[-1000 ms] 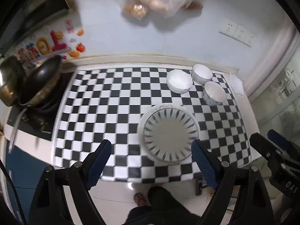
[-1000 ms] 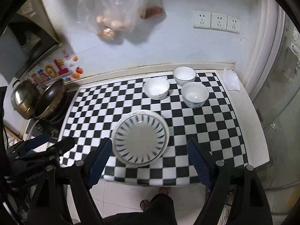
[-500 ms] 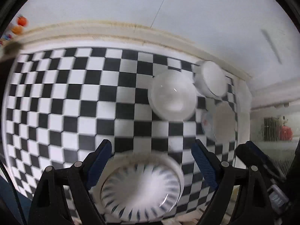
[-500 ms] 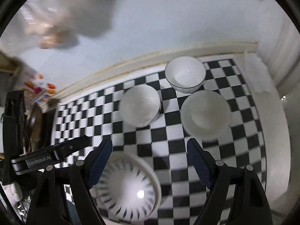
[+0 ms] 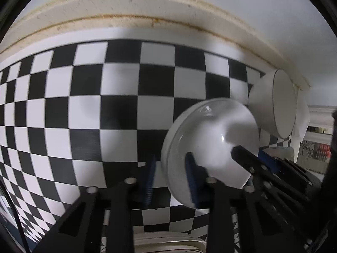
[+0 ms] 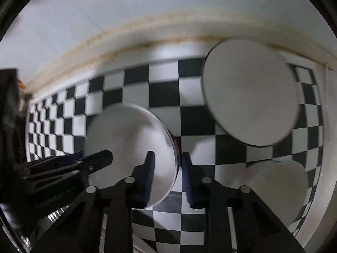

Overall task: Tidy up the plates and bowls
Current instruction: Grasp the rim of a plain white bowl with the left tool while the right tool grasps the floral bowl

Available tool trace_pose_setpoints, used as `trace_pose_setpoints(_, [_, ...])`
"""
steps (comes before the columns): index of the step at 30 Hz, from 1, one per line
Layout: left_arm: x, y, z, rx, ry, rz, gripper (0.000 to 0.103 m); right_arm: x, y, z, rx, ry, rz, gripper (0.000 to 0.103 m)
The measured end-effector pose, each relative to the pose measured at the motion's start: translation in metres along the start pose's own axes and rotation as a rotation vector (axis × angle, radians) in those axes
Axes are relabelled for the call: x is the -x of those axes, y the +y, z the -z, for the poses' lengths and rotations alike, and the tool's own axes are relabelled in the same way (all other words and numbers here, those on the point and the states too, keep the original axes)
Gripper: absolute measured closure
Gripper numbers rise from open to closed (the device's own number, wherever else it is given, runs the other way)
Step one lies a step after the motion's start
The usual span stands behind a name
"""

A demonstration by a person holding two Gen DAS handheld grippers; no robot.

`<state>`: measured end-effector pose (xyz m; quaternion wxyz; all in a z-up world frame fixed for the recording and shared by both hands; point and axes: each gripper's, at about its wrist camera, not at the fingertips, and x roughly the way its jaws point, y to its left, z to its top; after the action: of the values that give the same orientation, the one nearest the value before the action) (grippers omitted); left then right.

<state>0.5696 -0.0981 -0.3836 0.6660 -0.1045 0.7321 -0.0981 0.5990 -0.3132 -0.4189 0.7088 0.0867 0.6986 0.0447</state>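
Three plain white bowls clustered near the back edge of the checkered surface point(image 5: 126, 97): a shallow, glossy one point(image 5: 210, 139) upright in front, a deeper dark-rimmed one point(image 5: 273, 103) just behind it, a third point(image 6: 278, 187) beside them. Striped plate point(image 5: 168, 240) barely visible nearest.

- The table point(image 5: 126, 97) carries a covering of black and white checks, which runs back almost to the wall.
- A plain white wall point(image 6: 126, 16) rises behind it, evenly lit and bare in both views.
- Where table and wall meet lies a raised cream ledge point(image 5: 130, 8), its seams stained yellowish brown.
- At the far right of the left wrist view a white moulded frame point(image 5: 320, 116) shows, with blurred, cluttered shapes and something red below it.
- Soft grey shadows fall across the checks.
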Motion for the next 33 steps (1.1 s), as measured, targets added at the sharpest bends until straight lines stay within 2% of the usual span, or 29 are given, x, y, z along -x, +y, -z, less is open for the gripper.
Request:
trace_pose_setpoints(4, [-0.001,-0.004,0.006,-0.011,-0.017,-0.023,0.085,-0.012,-0.002,-0.003,0.004,-0.004,0.025,0.096])
trace_pose_setpoints(11, [0.015,-0.020,0.021,-0.043,-0.051,-0.029,0.085,0.011,0.000,0.004,0.026,-0.054,0.002,0.095])
trace_pose_setpoints(19, [0.076,-0.065,0.056,-0.130,-0.123,0.010,0.085,0.073,-0.012,0.037,0.011,-0.147,-0.031,0.095])
trace_pose_setpoints(26, [0.108,-0.111,0.110,-0.257,-0.127,0.040,0.085,0.154,-0.059,0.116,-0.065,-0.211,-0.062,0.095])
trace_pose_setpoints(29, [0.100,-0.129,0.134,-0.298,-0.101,0.050,0.085,0.174,-0.087,0.154,-0.104,-0.213,-0.060,0.095])
trace_pose_setpoints(33, [0.073,-0.142,0.165,-0.324,-0.038,0.063,0.085,0.174,-0.117,0.195,-0.143,-0.192,-0.048,0.095])
